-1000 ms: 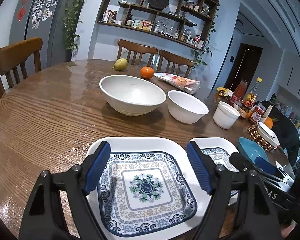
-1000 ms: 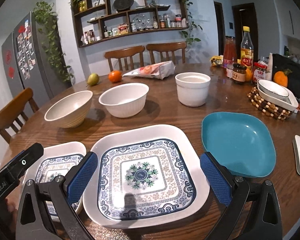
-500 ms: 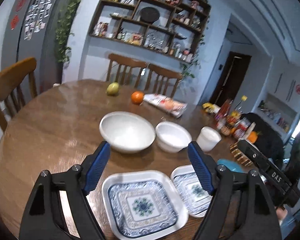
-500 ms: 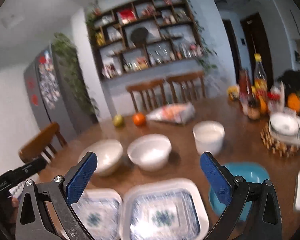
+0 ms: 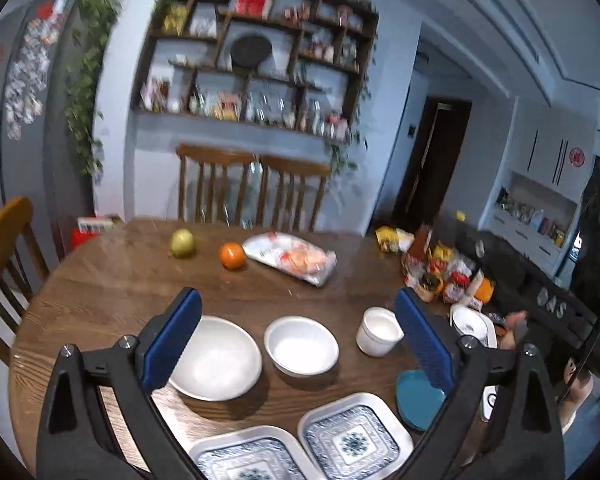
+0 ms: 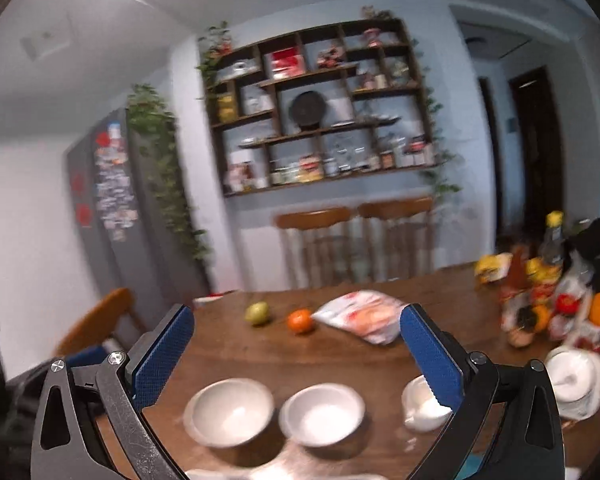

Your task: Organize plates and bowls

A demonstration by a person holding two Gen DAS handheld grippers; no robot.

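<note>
Two square patterned plates (image 5: 350, 438) lie side by side at the near edge of the round wooden surface (image 5: 100, 280), a teal plate (image 5: 414, 400) just to their right. Behind them stand in a row a wide white bowl (image 5: 216, 360), a smaller white bowl (image 5: 302, 346) and a white cup (image 5: 380, 330). The left gripper (image 5: 296, 344) hangs above them, its jaws having just been opening, wide apart with nothing between them. The right gripper (image 6: 296, 350) also hangs with jaws spread wide and empty. Farther back lie a pear (image 5: 182, 243), an orange (image 5: 232, 255) and a snack bag (image 5: 292, 257).
</note>
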